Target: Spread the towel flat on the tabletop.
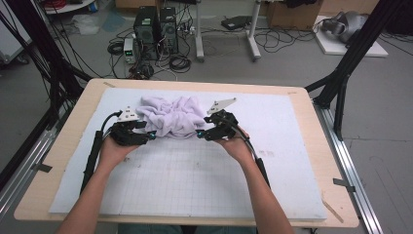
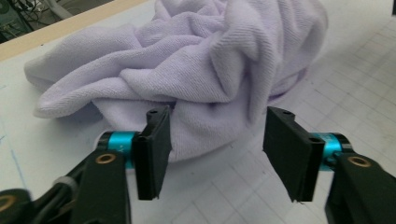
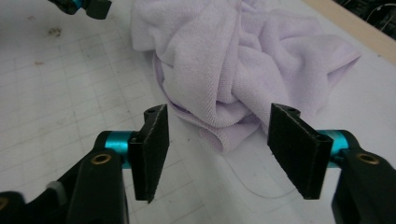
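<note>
Lilac terry cloth, a crumpled towel [image 1: 170,116], lies heaped on the white gridded mat [image 1: 195,180] between the two grippers. At its left edge the left gripper [image 1: 151,133] has its jaws partly apart; in the left gripper view [image 2: 217,144] a bulge of the towel sits just ahead of and between the pads, the left pad seemingly brushing the fabric, though the angle leaves contact uncertain, and the right pad clear of it. At the towel's right edge the right gripper [image 1: 199,133] also stands half open; in the right gripper view [image 3: 217,154] a folded hem reaches toward the gap, both pads apart from it.
</note>
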